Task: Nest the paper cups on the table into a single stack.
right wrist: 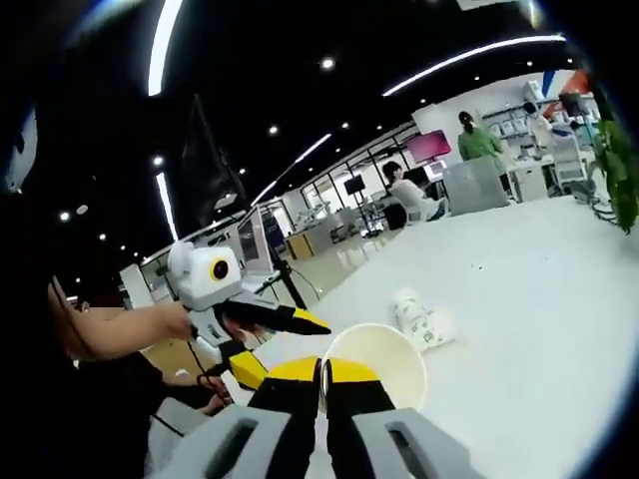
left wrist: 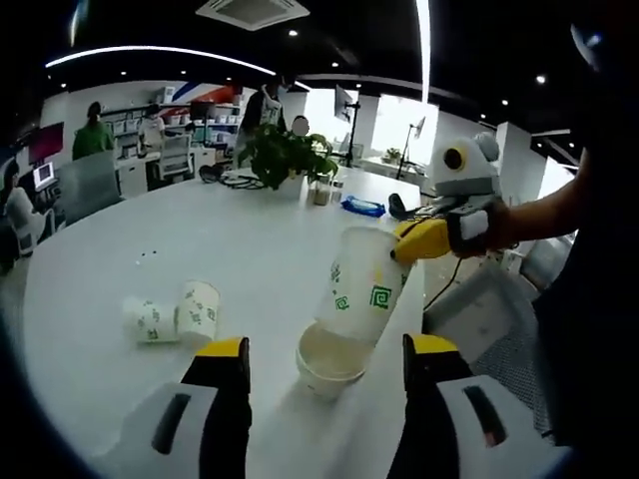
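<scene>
A white paper cup with green marks [left wrist: 361, 284] hangs tilted, and my right gripper [left wrist: 424, 239] is shut on its rim. Its base dips into the mouth of a second cup [left wrist: 327, 367] that stands upright on the white table [left wrist: 250, 249], between the wide-apart jaws of my open left gripper [left wrist: 327, 347]. Two more cups [left wrist: 150, 321] [left wrist: 198, 311] lie on their sides to the left. In the right gripper view, my right gripper [right wrist: 322, 374] pinches the held cup [right wrist: 384, 364] at its rim. The left gripper [right wrist: 270, 344] is open beside it, and the lying cups [right wrist: 419, 319] are beyond.
A potted plant [left wrist: 285, 155], a small container [left wrist: 321, 192] and a blue object [left wrist: 361, 207] stand at the table's far side. A grey chair [left wrist: 479, 309] is by the table's right edge. People sit and stand at desks in the background.
</scene>
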`<state>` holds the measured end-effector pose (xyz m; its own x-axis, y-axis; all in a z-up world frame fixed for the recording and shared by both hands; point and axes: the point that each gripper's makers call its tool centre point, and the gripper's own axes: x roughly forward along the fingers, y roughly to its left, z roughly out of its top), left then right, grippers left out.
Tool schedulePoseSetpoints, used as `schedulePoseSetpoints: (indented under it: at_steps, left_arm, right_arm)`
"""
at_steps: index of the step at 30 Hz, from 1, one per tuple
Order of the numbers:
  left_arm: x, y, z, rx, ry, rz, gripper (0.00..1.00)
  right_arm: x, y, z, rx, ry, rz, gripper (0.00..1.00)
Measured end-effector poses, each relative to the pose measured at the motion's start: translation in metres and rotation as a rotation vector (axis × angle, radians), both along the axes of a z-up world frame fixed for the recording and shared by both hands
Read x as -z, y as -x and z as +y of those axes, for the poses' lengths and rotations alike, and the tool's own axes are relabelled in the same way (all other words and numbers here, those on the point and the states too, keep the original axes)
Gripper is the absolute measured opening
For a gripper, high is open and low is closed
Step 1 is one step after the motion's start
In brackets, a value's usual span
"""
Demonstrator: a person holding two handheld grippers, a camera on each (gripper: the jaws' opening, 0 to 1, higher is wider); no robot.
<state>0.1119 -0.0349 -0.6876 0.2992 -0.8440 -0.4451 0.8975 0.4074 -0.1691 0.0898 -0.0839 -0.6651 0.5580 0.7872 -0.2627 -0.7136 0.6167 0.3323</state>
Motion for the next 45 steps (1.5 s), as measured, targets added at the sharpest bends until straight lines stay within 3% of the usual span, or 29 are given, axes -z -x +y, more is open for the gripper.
schedulePoseSetpoints:
  at_steps: [8, 23, 27, 28, 30, 33, 39, 45]
  left_arm:
    - [0.003, -0.003, 0.007, -0.038, -0.001, -0.004, 0.70]
    - [0.012, 0.002, 0.013, -0.052, -0.027, 0.007, 0.68]
    - [0.012, 0.000, 0.015, -0.060, -0.024, 0.007, 0.67]
    - [0.012, 0.000, 0.015, -0.061, -0.028, 0.005, 0.67]
    - [0.012, 0.000, 0.015, -0.065, -0.029, 0.004, 0.67]
    - [0.011, -0.002, 0.017, -0.076, -0.027, 0.000, 0.67]
    - [0.013, -0.005, 0.022, -0.090, -0.035, -0.003, 0.68]
    - [0.014, -0.014, 0.028, -0.133, -0.047, -0.025, 0.70]
  right_arm:
    - [0.023, 0.007, 0.013, -0.076, 0.197, -0.082, 0.00]
    - [0.042, 0.000, 0.026, -0.120, 0.321, -0.124, 0.00]
    - [0.054, 0.002, 0.029, -0.150, 0.369, -0.113, 0.05]
    - [0.056, 0.001, 0.029, -0.147, 0.385, -0.136, 0.07]
    - [0.056, -0.001, 0.029, -0.141, 0.393, -0.155, 0.10]
    - [0.056, -0.002, 0.029, -0.123, 0.364, -0.124, 0.15]
    - [0.051, -0.003, 0.027, -0.102, 0.350, -0.140, 0.22]
    - [0.046, -0.006, 0.016, -0.044, 0.322, -0.133, 0.37]
